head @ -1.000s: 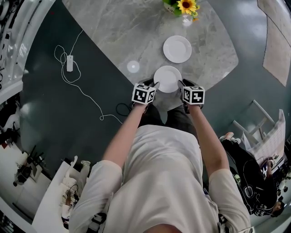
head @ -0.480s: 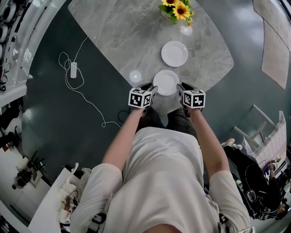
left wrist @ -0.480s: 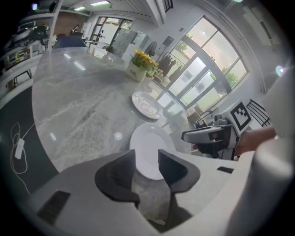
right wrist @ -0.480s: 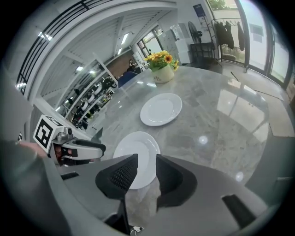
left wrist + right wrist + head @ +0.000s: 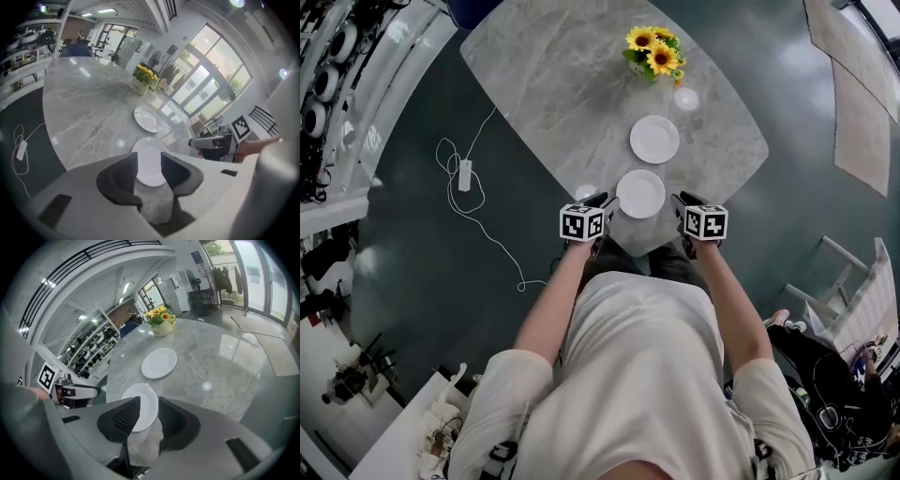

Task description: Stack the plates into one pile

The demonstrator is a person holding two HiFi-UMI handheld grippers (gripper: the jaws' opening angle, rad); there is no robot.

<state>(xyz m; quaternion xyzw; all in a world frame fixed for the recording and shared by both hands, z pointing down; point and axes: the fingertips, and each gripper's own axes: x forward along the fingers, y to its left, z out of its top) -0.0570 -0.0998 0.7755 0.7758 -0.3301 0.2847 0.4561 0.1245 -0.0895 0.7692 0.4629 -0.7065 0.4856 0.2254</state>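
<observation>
Head view: where are the plates?
↳ two white plates on the grey marble worktop point(image 5: 553, 84), not stacked. near plate point(image 5: 640, 193) lies flat close to the worktop's near edge. far plate point(image 5: 654, 139) is just beyond it, small gap between them, no overlap. sunflowers point(image 5: 652, 54) stand further back

grippers?
↳ left gripper point(image 5: 604, 201) and right gripper point(image 5: 679, 199) flank the near plate, one on each side, both angled down toward it

left fingers?
↳ left gripper view: fingers point(image 5: 119, 176) released, clear gap, nothing pinched. near plate shows through the gap, flat on the worktop beyond the tips, far plate behind it

right?
↳ right gripper view: fingers point(image 5: 119, 420) have just been opening and stand wide apart. nothing gripped between them. near plate shows through the gap, lying flat, far plate past it toward the sunflowers

any contact with the plate?
↳ no pad presses on it in either gripper view. can't tell from the head view whether a tip brushes the rim

anything else around?
↳ white cable point(image 5: 465, 175) with an inline box on the dark floor, left of the worktop
</observation>
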